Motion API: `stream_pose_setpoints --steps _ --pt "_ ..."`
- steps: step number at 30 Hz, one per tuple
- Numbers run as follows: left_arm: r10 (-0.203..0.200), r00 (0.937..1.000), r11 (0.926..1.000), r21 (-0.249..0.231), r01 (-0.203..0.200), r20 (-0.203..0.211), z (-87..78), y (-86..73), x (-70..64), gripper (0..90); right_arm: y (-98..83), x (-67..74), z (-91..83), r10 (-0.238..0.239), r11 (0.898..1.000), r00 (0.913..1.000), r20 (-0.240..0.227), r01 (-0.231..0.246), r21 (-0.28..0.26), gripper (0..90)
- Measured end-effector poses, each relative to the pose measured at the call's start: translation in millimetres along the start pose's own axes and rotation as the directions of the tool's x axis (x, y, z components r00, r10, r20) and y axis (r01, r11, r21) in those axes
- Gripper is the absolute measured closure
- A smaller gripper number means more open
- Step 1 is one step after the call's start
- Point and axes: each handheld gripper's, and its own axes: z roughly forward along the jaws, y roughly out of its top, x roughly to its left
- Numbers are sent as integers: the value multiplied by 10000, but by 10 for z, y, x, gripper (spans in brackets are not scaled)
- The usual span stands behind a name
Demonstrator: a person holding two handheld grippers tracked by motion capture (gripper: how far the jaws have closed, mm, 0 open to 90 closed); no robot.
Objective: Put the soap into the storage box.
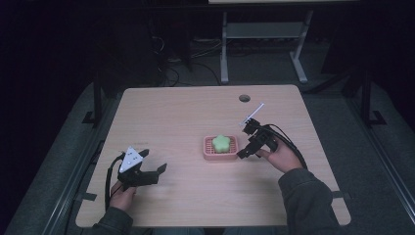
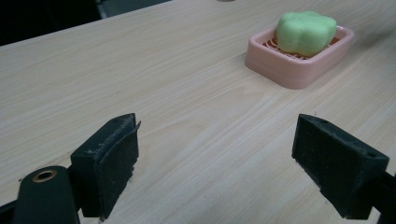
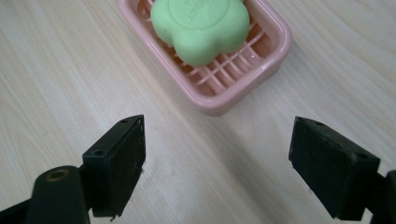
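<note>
Approach stage, as I judge it: green soap (image 1: 221, 142) lying in pink dish (image 1: 209, 152) mid-worktop (image 1: 195, 107); my right tool (image 1: 246, 151) wide, empty, just beside dish, needing to advance; left tool (image 1: 152, 169) wide, empty, well apart.

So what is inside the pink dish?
A green flower-shaped soap lies inside the pink dish, on its slatted grid. The grid beneath the soap is covered.

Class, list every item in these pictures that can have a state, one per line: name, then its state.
left gripper: open, holding nothing, above bare wood.
right gripper: open, holding nothing, just short of the dish.
green soap: lying in the dish, ungripped.
pink soap dish: upright on the table, holding the soap.
</note>
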Motion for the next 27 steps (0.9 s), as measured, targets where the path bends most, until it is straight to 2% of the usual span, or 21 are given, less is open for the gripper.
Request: stream_pose_setpoints --steps 10,14,20,27 --pt "26 10000 10000 37 -26 -4 1 0 0 143 -185 -34 -14 230 9997 9997 12 -230 128 179" --pt "26 10000 10000 69 -26 -8 2 0 -5 143 -253 -39 -48 233 9997 9997 -17 -234 -54 180" --pt "21 10000 10000 75 -21 -17 6 -1 -1 143 -372 -46 -59 379 9993 9993 19 -379 33 180" --pt "-37 10000 10000 21 37 -12 9 -2 -8 143 -529 -45 -90 483 9988 9988 24 -482 -101 185"
